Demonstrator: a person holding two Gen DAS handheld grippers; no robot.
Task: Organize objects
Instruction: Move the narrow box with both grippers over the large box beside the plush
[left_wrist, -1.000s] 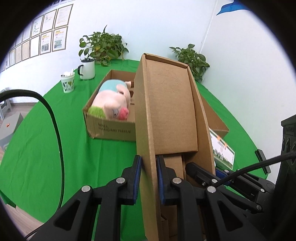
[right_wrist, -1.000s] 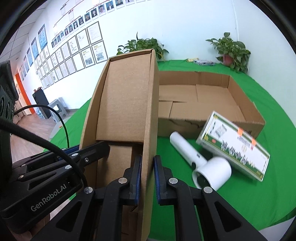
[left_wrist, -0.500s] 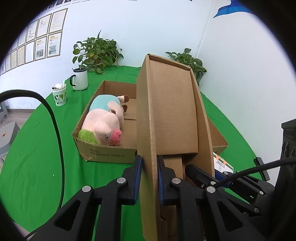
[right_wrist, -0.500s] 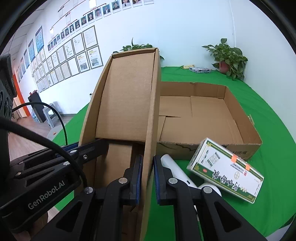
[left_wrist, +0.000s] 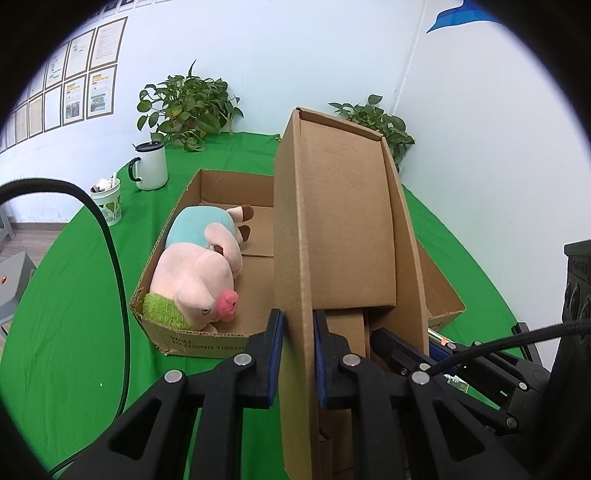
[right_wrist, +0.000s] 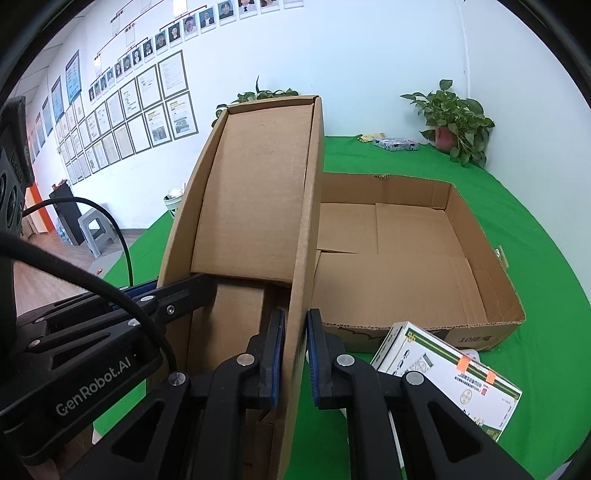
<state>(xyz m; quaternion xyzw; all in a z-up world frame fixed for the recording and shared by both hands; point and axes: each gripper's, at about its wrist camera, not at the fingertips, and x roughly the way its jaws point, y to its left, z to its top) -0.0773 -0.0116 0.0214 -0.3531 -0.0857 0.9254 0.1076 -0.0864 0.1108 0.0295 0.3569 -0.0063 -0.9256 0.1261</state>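
Observation:
Both grippers hold one small open cardboard box (left_wrist: 343, 229), lifted above the green table; it also shows in the right wrist view (right_wrist: 258, 206). My left gripper (left_wrist: 297, 354) is shut on its left wall. My right gripper (right_wrist: 295, 354) is shut on its right wall. Behind it lies a large shallow cardboard tray (left_wrist: 192, 343) with a pink pig plush (left_wrist: 195, 269) in its left part; the tray's right part (right_wrist: 480, 266) holds nothing. A white and green carton (right_wrist: 454, 373) lies in front of the tray's right corner.
A white mug (left_wrist: 151, 170) and a paper cup (left_wrist: 109, 199) stand at the back left of the green table (left_wrist: 66, 295). Potted plants (left_wrist: 188, 103) (right_wrist: 458, 122) stand along the back wall. A small packet (right_wrist: 395, 144) lies at the far edge.
The held box and both grippers have risen and moved forward towards the tray. The white roll beside the carton is now hidden below the right gripper.

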